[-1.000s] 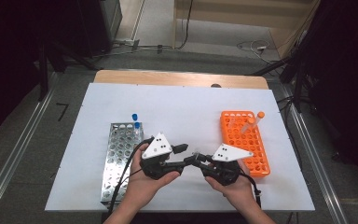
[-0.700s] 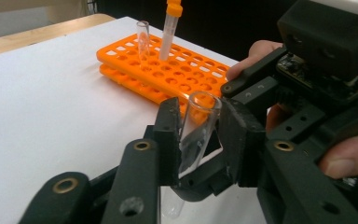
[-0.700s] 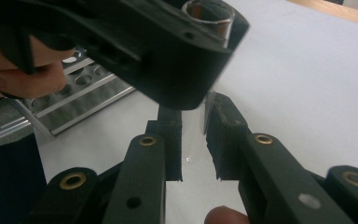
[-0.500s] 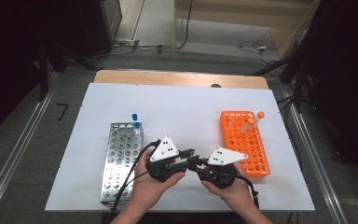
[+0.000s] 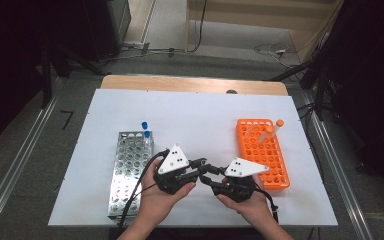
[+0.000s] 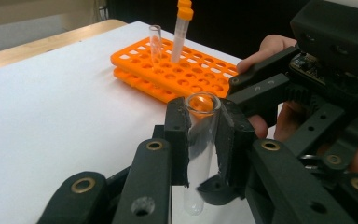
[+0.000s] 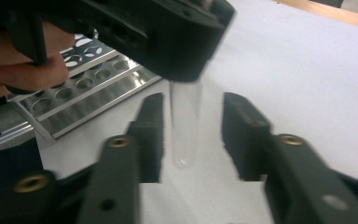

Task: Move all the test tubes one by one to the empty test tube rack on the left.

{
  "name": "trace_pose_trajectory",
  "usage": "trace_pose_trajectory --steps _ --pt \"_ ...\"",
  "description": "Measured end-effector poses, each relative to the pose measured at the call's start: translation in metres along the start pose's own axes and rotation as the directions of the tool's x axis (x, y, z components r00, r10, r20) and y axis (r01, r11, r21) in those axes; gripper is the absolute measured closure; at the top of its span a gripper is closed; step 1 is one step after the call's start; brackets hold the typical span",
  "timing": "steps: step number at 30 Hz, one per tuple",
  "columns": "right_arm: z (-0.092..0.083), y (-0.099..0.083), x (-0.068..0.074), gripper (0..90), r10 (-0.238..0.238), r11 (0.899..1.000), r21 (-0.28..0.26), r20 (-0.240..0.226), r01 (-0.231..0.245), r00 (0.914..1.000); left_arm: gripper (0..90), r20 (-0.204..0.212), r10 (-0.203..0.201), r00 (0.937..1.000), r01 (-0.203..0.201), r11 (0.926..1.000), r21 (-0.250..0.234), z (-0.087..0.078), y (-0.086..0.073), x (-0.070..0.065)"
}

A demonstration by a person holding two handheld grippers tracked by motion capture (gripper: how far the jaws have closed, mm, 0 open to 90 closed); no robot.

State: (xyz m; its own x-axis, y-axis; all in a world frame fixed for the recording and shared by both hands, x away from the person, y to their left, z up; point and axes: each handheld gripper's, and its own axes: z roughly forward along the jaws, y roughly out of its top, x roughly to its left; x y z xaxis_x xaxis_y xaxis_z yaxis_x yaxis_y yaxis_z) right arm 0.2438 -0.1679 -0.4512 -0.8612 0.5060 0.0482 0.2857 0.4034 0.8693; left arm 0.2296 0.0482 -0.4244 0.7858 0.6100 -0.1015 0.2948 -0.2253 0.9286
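Down at lower centre of the high view, our left gripper (image 5: 196, 169) has just closed and clamps the clear test tube (image 6: 199, 140) upright between its pads. Just right of it, our right gripper (image 5: 211, 176) has just opened, jaws apart on either side of the tube's lower end, not touching.

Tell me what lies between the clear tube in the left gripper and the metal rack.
Nothing visible does. The left gripper is shut on the clear tube, and only bare white table separates it from the metal rack.
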Motion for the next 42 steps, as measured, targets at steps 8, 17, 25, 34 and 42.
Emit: trace_pose_trajectory --steps 8,17,25,34,42 --pt "-0.005 -0.002 -0.01 18.9 0.03 0.999 0.014 -0.069 -0.029 0.9972 77.0 -0.049 -0.023 0.9986 0.021 0.9993 -0.031 -0.015 0.002 0.015" --pt "-0.011 -0.004 -0.019 15.4 0.039 0.999 0.009 -0.06 -0.038 0.9975 77.0 -0.135 -0.055 0.9893 0.047 0.9972 -0.058 -0.039 -0.001 0.041" --pt "-0.013 -0.005 -0.022 15.5 0.035 0.999 0.012 -0.042 -0.034 0.9985 77.0 -0.205 -0.089 0.9747 0.071 0.9929 -0.095 -0.062 -0.002 0.059" --pt "-0.016 -0.006 -0.026 14.7 0.043 0.999 0.009 -0.035 -0.042 0.9985 77.0 -0.277 -0.109 0.9546 0.079 0.9898 -0.118 -0.08 -0.004 0.073" --pt "-0.017 -0.007 -0.028 14.1 0.047 0.999 0.007 -0.026 -0.047 0.9986 77.0 -0.344 -0.127 0.9304 0.081 0.986 -0.145 -0.094 -0.006 0.082"
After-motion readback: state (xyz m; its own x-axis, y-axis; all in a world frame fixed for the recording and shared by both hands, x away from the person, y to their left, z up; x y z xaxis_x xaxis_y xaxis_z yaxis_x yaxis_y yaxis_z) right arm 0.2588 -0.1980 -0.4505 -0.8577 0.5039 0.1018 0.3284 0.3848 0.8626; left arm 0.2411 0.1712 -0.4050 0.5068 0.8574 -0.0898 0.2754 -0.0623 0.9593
